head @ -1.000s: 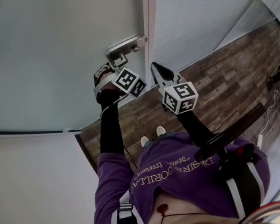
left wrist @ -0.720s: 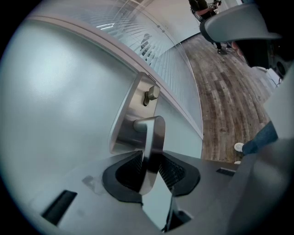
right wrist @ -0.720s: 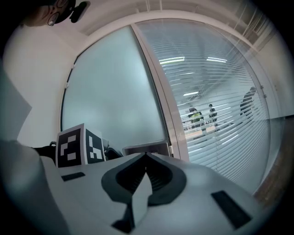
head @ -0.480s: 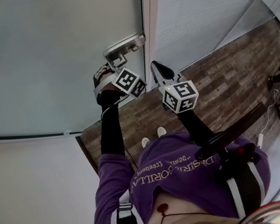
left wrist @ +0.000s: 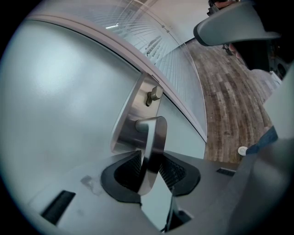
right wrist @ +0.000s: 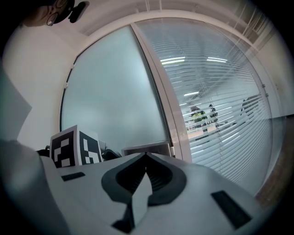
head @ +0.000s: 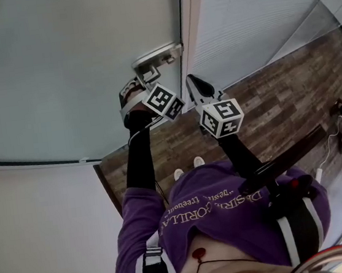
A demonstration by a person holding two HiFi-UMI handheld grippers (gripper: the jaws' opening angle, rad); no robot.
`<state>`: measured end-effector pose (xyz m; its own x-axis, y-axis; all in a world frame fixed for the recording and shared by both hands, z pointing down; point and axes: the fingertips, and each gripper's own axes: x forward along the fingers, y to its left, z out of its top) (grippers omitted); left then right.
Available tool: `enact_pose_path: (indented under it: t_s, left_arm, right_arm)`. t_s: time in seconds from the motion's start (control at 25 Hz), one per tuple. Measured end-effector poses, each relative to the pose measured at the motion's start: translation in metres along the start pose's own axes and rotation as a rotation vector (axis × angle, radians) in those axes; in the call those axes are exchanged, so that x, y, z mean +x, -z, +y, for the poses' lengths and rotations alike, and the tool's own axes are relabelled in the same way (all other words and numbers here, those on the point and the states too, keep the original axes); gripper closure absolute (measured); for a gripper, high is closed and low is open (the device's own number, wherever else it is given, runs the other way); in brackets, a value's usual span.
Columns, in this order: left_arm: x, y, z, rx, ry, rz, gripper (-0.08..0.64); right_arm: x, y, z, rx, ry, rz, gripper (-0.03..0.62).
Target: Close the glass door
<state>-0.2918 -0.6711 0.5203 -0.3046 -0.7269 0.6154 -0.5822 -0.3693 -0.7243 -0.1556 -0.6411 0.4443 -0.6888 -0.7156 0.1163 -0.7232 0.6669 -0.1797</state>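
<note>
Our left gripper point(left wrist: 150, 169) is clamped on the flat brushed-steel lever handle point(left wrist: 154, 133). Both ribbed black pads point(left wrist: 132, 166) press its sides, and the lever's free end runs down between the jaws toward the camera. The lever springs from a steel backplate point(left wrist: 131, 114), w/ a small thumb-turn knob point(left wrist: 154, 95) just above it. Our right gripper point(right wrist: 146, 158) has its jaws closed together on nothing, tips meeting. It hangs just right of the left one, apart from the door hardware, pointing about level at the frame. From its view the left gripper's black-and-white marker cube point(right wrist: 76, 147) sits at lower left, btwn that camera and the pane. The frosted glass door point(head: 75, 64) fills everything ahead and left of the left gripper, w/ the backplate at its right edge. That edge lies just beside the white door frame point(head: 192, 43); we can't tell whether it is fully seated. Right of the frame is a glass partition w/ horizontal blinds point(head: 248, 12). Below it is a grey-brown wood-plank floor point(head: 266, 102). Nearer us are the purple sweatshirt point(head: 230, 218) and white shoes point(head: 186, 165).
</note>
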Motion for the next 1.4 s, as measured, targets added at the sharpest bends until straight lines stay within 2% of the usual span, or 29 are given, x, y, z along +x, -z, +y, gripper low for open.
enact_pose_path:
  t_s: [0.12, 0.32, 0.76, 1.04, 1.2, 1.4]
  left_arm:
    - [-0.003, -0.004, 0.002, -0.038, 0.000, -0.025, 0.454]
    - [0.001, 0.002, -0.001, -0.016, 0.014, -0.006, 0.454]
    - [0.012, 0.004, 0.002, -0.037, 0.043, 0.009, 0.451]
    - [0.012, 0.000, 0.004, 0.001, 0.003, -0.007, 0.451]
    - [0.011, 0.000, 0.005, 0.050, -0.075, -0.038, 0.451]
    - [0.008, 0.001, 0.007, 0.064, -0.142, -0.063, 0.451]
  right_arm:
    - [0.000, -0.003, 0.003, -0.002, -0.006, -0.001, 0.596]
    - [-0.002, -0.002, 0.000, -0.002, 0.003, -0.009, 0.595]
    - [-0.012, 0.000, -0.005, 0.006, 0.024, -0.016, 0.595]
    - [-0.021, 0.001, -0.013, 0.009, 0.048, -0.014, 0.596]
    - [-0.025, 0.004, -0.018, 0.010, 0.059, -0.016, 0.595]
    - [-0.026, 0.003, -0.020, 0.013, 0.066, -0.010, 0.596]
